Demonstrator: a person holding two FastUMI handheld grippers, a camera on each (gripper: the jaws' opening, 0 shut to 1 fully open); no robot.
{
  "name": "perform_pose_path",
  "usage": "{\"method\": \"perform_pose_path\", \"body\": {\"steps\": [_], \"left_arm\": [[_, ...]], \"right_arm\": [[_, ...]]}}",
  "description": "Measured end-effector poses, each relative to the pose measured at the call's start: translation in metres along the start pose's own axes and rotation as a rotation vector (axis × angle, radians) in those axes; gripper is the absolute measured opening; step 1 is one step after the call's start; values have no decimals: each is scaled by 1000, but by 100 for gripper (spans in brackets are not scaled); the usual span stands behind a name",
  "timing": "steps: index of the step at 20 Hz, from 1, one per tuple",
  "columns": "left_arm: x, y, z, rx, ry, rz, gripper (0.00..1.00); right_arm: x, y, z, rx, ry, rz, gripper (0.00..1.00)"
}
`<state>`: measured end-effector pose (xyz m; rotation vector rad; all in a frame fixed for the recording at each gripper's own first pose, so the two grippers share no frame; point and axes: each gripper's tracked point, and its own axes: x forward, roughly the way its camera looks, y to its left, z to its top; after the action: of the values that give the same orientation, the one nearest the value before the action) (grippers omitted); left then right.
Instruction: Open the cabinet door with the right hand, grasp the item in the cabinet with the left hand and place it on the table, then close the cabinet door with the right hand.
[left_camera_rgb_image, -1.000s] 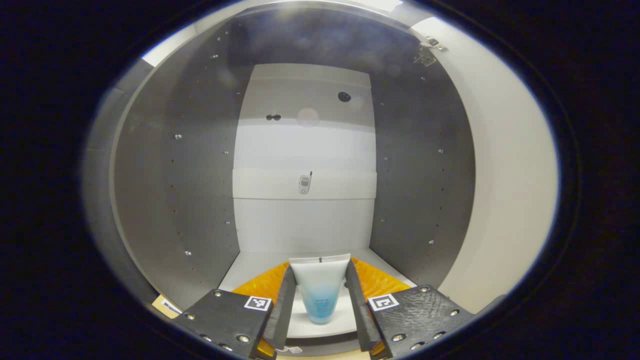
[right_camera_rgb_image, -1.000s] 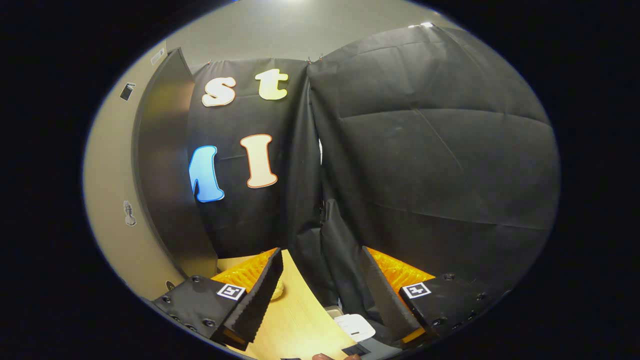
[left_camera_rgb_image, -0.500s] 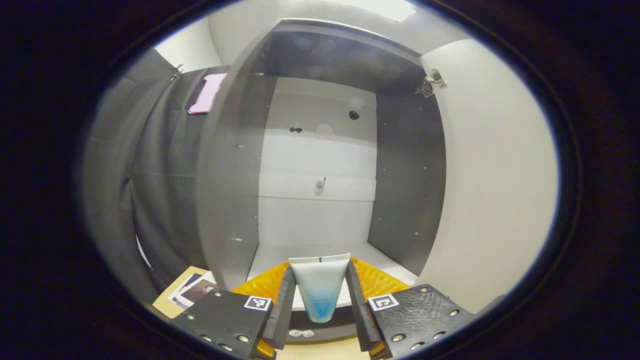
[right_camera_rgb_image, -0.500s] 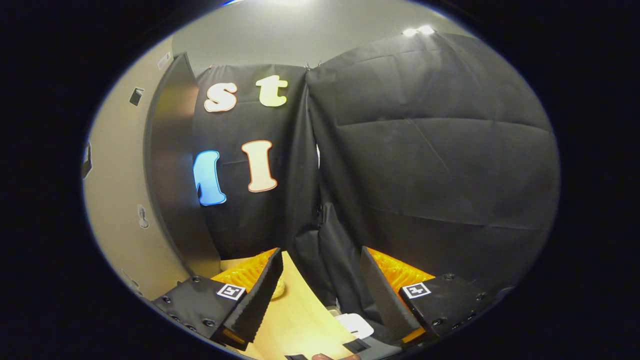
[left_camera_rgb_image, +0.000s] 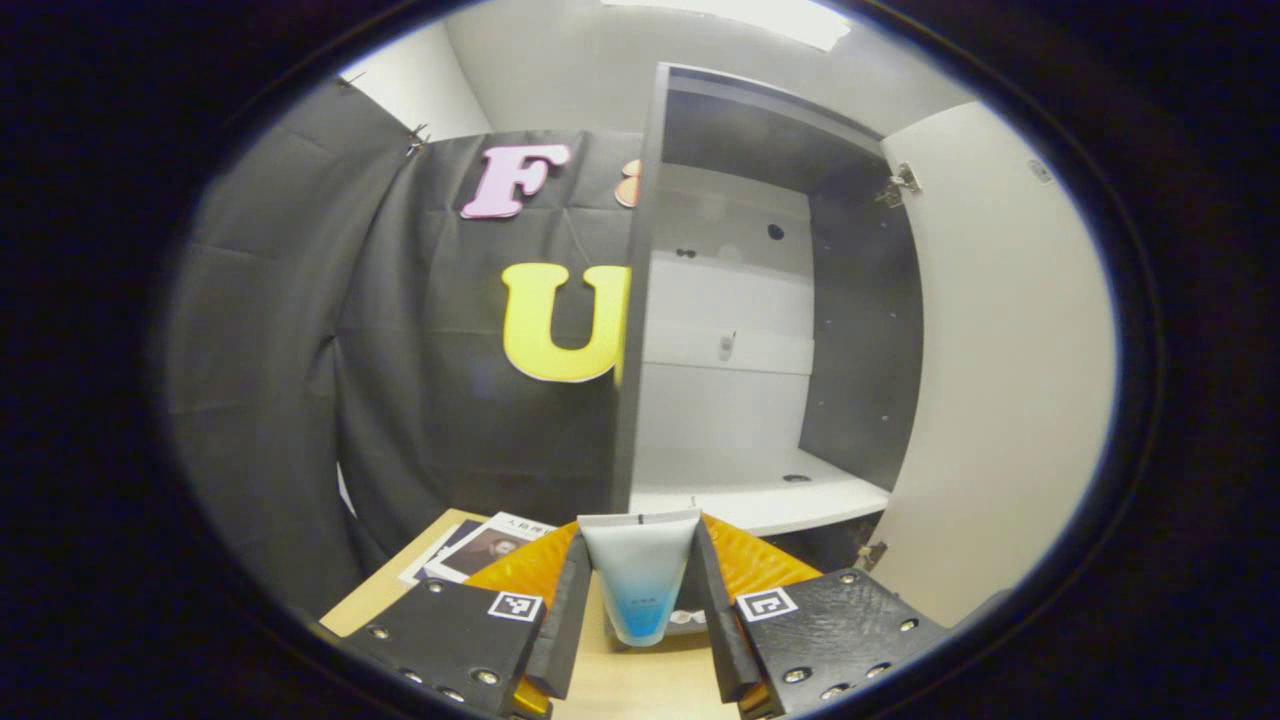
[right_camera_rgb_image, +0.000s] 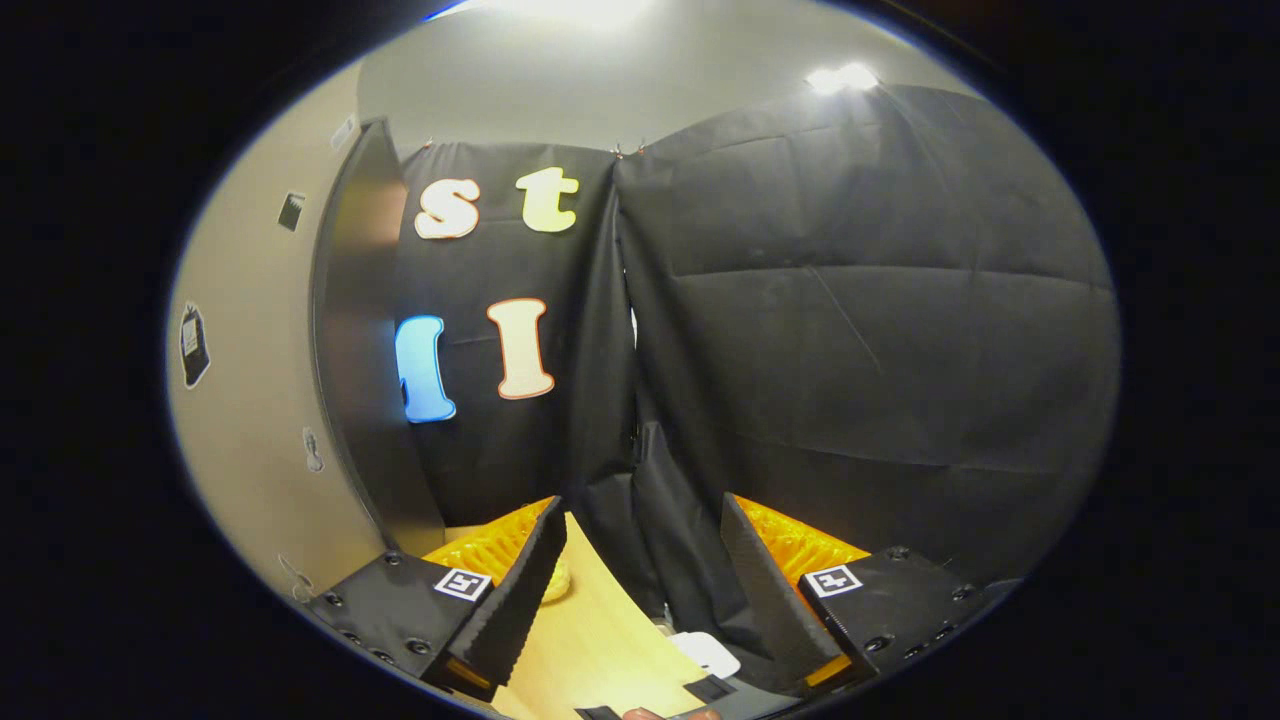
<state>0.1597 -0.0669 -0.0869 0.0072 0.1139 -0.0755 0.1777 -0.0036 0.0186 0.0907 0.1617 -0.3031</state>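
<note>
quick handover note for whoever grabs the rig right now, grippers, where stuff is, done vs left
Left hand-held gripper: shut on the tube, held out in front of the cabinet, above the table.
Right hand-held gripper: open, empty, off to the side of the cabinet door.
Done: door opened, tube grasped and out of the cabinet.
Left: set the tube on the table and release it, then shut the door with the right hand-held gripper.
</note>
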Motion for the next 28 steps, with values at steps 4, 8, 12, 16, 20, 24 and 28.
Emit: {"method": "perform_pose_path", "body": {"steps": [4,8,12,16,20,24,28], "left_arm": [[-28,56,-52,82,-2,72,56],[-45,89,-119,44,15,93,55],[-58,115,-176,10,34,87,55],[-63,125,-226,0,62,79,55],[-65,118,-271,25,115,51,56],[-69,107,-300,29,149,22,56],[-72,115,-315,11,159,38,56]], "right_arm": [[-19,5,6,-12,-15,-7,93],[-32,8,0,7,9,-13,92],[-44,5,13,-14,-25,-39,92],[-54,13,7,-18,-16,-31,98],[-54,10,-16,-76,47,-47,98],[-54,7,-29,-65,98,-58,93],[-57,7,-34,-86,114,-64,93]]}}
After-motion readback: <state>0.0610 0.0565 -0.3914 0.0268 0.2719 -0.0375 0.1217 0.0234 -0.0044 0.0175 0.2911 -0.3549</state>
